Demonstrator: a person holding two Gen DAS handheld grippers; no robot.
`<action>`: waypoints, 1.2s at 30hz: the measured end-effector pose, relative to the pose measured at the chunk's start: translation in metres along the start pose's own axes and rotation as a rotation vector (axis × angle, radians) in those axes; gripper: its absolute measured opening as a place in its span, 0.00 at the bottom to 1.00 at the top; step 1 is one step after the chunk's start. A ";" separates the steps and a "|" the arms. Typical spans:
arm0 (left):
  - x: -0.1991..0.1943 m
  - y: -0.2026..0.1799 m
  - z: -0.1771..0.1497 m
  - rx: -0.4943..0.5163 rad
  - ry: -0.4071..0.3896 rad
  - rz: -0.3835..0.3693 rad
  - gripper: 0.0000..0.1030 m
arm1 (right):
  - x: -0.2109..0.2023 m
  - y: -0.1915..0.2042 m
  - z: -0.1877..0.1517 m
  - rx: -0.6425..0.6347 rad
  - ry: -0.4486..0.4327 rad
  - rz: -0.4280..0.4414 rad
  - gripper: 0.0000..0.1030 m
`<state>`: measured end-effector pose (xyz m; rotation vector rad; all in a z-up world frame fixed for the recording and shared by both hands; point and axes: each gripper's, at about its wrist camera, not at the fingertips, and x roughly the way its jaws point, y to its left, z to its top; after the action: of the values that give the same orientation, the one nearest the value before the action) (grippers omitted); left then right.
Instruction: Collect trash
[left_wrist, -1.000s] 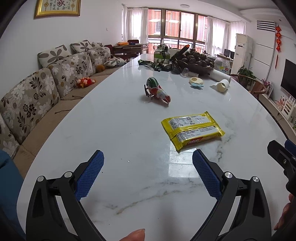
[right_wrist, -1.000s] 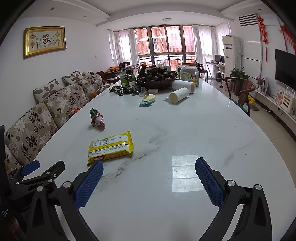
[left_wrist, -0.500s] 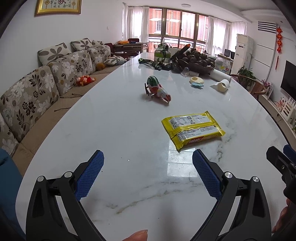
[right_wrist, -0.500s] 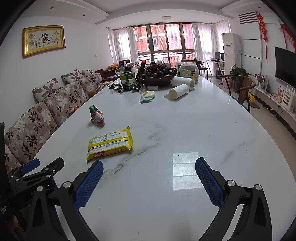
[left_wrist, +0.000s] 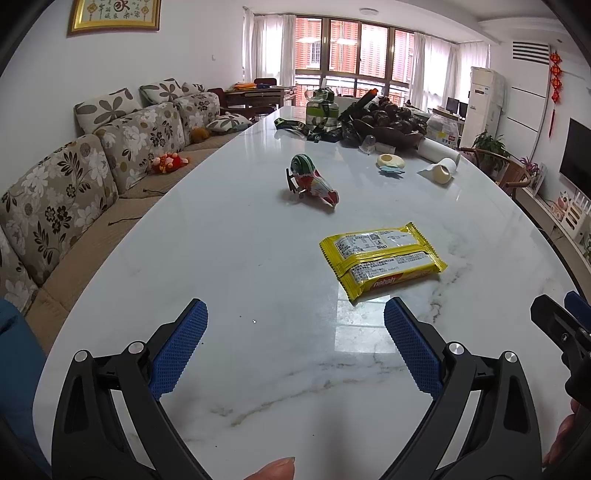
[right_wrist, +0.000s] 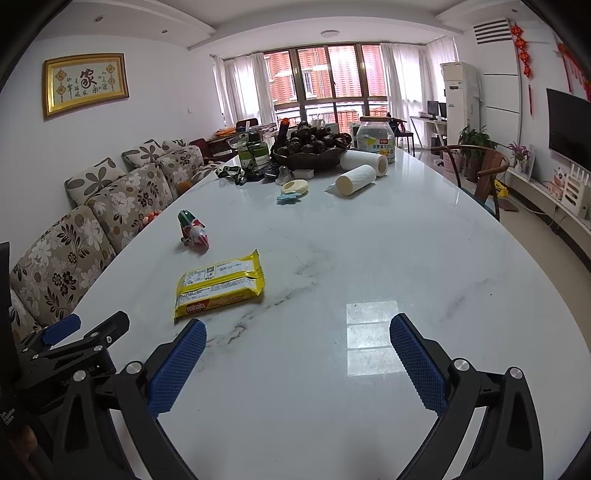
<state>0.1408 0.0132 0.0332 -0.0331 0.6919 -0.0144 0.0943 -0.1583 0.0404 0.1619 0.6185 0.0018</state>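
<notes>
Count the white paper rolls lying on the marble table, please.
2. One white paper roll lies nearer the camera, unrolling slightly; the second white roll lies just behind it, beside the dark fruit bowl. Others may be hidden behind the bowl.

Yellow snack wrapper (left_wrist: 382, 260) (right_wrist: 220, 283) — sealed, lying flat on the marble table (left_wrist: 229, 258) (right_wrist: 406, 258)
</notes>
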 end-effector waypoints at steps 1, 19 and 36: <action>0.000 0.000 0.000 0.000 -0.001 0.002 0.91 | 0.000 0.000 0.000 -0.001 0.001 0.002 0.96; -0.002 -0.007 0.001 0.008 0.000 -0.021 0.91 | -0.002 -0.002 0.000 0.000 0.001 -0.001 0.96; 0.008 -0.005 -0.005 -0.027 0.043 -0.047 0.91 | -0.001 -0.006 -0.003 0.006 0.023 0.010 0.96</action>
<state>0.1437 0.0083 0.0249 -0.0751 0.7340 -0.0509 0.0916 -0.1635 0.0374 0.1705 0.6411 0.0113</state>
